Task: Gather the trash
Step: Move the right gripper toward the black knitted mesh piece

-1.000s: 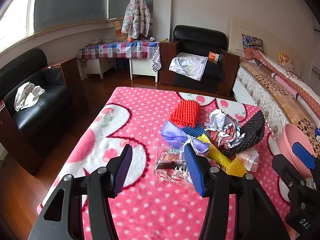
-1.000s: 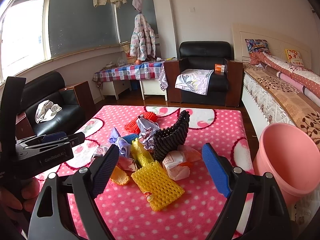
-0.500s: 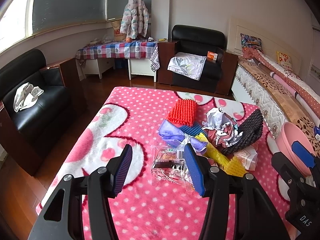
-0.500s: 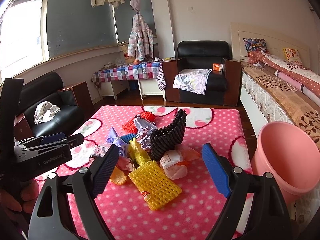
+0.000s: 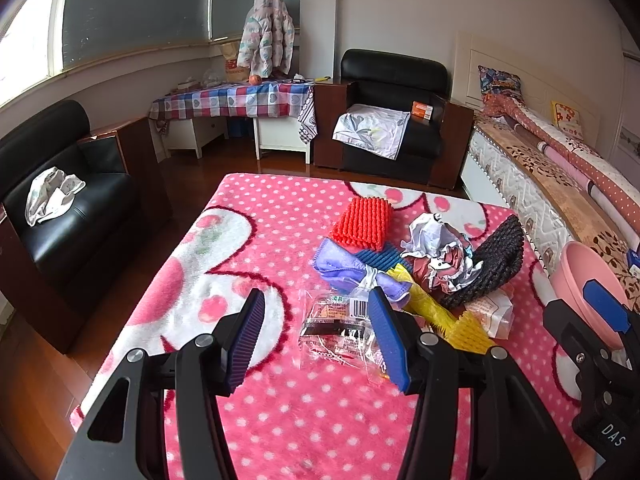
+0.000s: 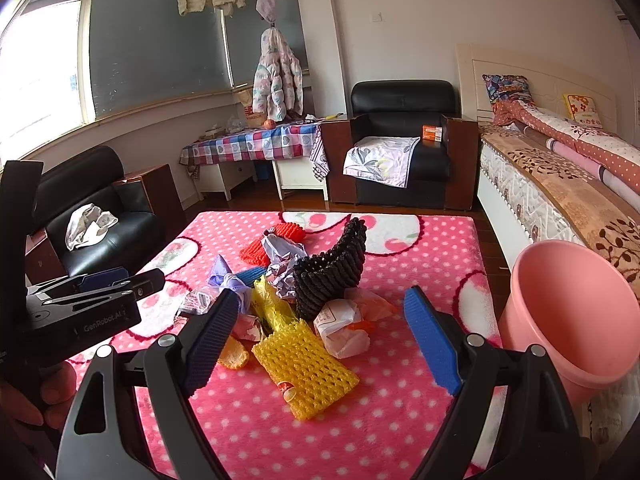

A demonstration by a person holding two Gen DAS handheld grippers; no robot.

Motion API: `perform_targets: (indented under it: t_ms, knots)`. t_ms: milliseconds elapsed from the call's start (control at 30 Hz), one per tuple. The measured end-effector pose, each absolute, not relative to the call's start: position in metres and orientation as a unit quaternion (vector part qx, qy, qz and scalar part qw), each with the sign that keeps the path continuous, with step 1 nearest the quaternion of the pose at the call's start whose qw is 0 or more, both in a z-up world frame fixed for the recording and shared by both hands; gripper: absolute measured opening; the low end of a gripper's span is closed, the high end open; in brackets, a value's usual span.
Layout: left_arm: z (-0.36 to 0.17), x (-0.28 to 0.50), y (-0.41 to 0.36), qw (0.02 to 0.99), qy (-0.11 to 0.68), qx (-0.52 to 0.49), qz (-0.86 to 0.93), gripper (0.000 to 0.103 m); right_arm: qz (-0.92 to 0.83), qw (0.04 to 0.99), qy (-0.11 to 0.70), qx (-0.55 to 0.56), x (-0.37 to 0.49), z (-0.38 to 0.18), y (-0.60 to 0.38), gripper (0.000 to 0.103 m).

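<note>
A heap of trash lies on the pink dotted blanket [image 5: 280, 420]: a clear snack wrapper [image 5: 340, 326], a red foam net [image 5: 363, 222], a purple bag [image 5: 344, 266], crumpled paper [image 5: 436, 236], a black foam net [image 6: 332, 272], a yellow foam net [image 6: 306, 368] and a white wrapper [image 6: 344, 328]. My left gripper [image 5: 316, 344] is open, its right finger just over the clear wrapper's edge. My right gripper [image 6: 320, 340] is open above the yellow net and white wrapper, nothing held. A pink bucket [image 6: 568, 312] stands at the table's right.
A bed [image 6: 560, 184] runs along the right side. Black armchairs stand at the left [image 5: 60, 208] and at the back [image 5: 396, 136]. A checked-cloth table [image 5: 232, 100] is beyond. A hand [image 6: 24, 400] holds the left gripper in the right wrist view.
Both grippers have shifted slightly; the trash pile sits a little higher and left in the left wrist view. Both stay open and nothing has been picked up.
</note>
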State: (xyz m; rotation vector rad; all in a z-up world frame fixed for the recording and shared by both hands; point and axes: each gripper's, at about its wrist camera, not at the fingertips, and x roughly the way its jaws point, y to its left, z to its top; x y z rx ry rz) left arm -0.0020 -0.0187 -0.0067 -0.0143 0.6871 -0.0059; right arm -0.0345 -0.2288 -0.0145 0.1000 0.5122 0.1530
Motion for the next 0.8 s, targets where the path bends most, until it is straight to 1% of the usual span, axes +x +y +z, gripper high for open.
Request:
perform_targets:
  t_ms: [800]
  knots:
    - [-0.0073, -0.0015, -0.0181, 0.942, 0.336, 0.0, -0.013, 0.054, 0.071, 0.962, 0.259, 0.054, -0.0325, -0.0178, -0.2323, 0.085]
